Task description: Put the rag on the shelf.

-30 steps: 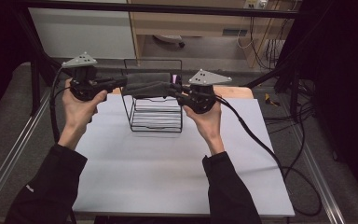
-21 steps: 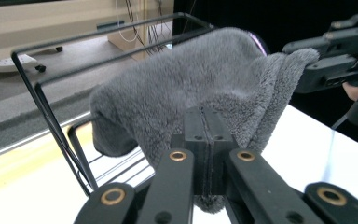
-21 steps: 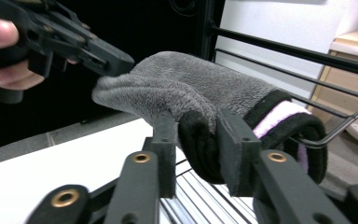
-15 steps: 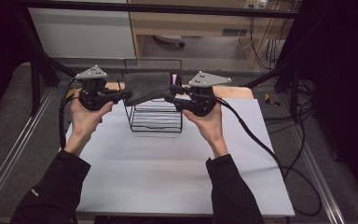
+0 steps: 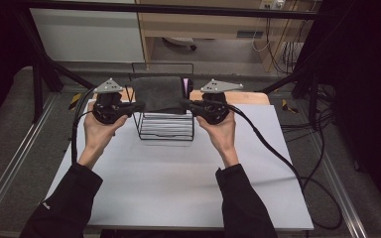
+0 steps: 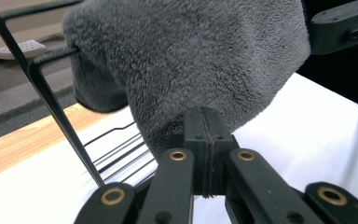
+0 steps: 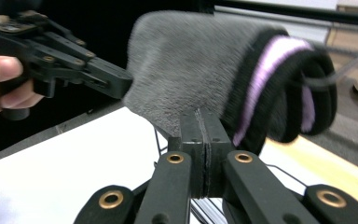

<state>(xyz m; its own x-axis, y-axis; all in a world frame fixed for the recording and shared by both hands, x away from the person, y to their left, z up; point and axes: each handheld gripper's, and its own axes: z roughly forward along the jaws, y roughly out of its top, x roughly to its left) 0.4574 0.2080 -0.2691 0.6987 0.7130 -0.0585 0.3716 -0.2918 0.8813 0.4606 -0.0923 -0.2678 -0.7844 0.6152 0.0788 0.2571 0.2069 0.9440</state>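
Note:
A grey fleecy cloth with a pink stripe hangs over the top bar of a black wire rack. My left gripper is at the cloth's left edge and my right gripper at its right edge. In the left gripper view the left gripper is shut, pinching the cloth at its lower edge. In the right gripper view the right gripper has just been closing and is shut on the cloth. The left gripper shows farther off in that view.
The rack stands at the back of a white table sheet, with a wooden board behind it. A rack wire rises close beside my left jaws. Black cables trail off to the right. Metal frame rails border the table.
My left hand has come down and inward with the cloth. The cloth, stretched flat between the grippers before, now drapes over the rack's top. The right hand has barely moved.

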